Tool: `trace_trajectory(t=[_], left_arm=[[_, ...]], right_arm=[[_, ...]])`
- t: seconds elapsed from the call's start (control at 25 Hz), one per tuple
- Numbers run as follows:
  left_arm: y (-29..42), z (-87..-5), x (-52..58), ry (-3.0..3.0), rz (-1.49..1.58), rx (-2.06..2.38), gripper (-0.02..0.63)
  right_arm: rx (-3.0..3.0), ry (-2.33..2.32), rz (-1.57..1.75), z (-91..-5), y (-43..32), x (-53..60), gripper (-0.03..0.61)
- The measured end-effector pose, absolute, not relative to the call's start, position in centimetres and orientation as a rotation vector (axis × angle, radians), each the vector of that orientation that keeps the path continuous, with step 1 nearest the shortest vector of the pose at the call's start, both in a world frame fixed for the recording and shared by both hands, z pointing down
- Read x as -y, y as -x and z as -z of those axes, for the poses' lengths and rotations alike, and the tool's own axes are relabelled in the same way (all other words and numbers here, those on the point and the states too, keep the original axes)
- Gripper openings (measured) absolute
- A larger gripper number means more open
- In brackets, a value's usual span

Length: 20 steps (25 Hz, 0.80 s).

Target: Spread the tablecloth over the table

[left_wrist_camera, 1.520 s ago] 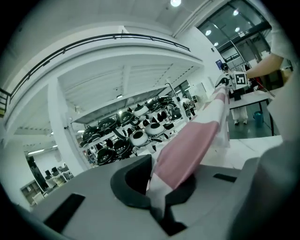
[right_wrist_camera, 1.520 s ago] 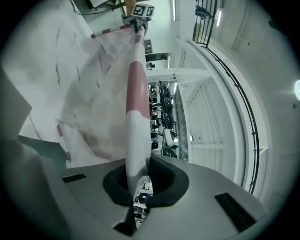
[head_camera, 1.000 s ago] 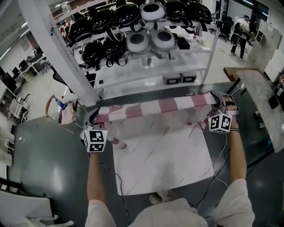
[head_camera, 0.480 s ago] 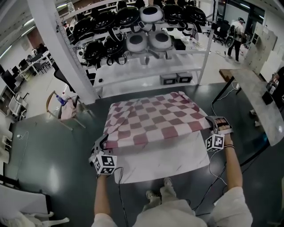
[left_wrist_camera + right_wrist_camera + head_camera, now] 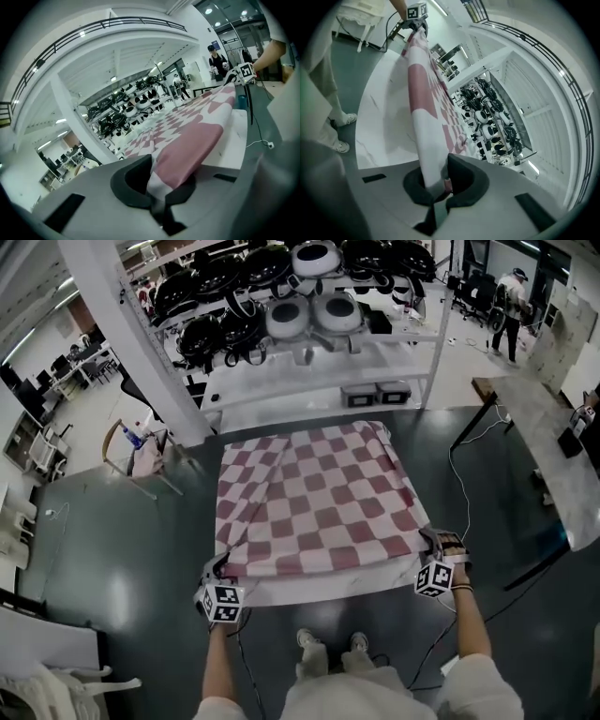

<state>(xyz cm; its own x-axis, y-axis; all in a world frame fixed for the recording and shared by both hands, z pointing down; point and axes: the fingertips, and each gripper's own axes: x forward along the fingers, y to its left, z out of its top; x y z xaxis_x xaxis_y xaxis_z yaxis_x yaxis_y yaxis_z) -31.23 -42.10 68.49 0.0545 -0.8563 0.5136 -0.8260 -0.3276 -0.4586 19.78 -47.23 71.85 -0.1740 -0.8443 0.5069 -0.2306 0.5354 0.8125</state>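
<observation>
The left gripper (image 5: 219, 568) and right gripper (image 5: 431, 540) are clamped on tablecloth (image 5: 314, 502) corners. Ahead of the jaws, past the table (image 5: 328, 590), stands a shelf rack (image 5: 309, 371). The cloth, earlier aloft, now lies spread.

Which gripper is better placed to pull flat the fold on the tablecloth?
Left gripper: it is shut on the tablecloth corner on the folded side; the right gripper holds the flat side.

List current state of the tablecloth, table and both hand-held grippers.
tablecloth: laid over most of the table, near corners pinched.
table: mostly covered, near strip bare.
left hand-held gripper: shut on tablecloth corner.
right hand-held gripper: shut on tablecloth corner.
</observation>
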Motion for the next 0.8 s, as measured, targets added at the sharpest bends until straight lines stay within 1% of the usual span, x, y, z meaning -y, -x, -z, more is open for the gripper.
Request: trace_trajectory(t=[0.16, 0.36, 0.68, 0.8], left_arm=[[29.4, -69.6, 38.5, 2.218, 1.179, -1.876, 0.026], [28.9, -70.3, 35.6, 2.203, 1.206, -1.937, 0.026], [31.4, -73.0, 31.2, 2.2, 1.231, -2.001, 0.026], [33.8, -73.9, 30.2, 2.203, 1.216, -2.029, 0.026]], right_arm=[[1.743, -0.916, 0.658, -73.5, -21.6, 44.3, 0.014], [1.781, -0.886, 0.613, -75.1, -22.1, 40.9, 0.014], [1.793, -0.859, 0.545, -77.8, -19.7, 34.3, 0.014], [1.798, -0.86, 0.528, -78.2, -17.2, 31.9, 0.014]])
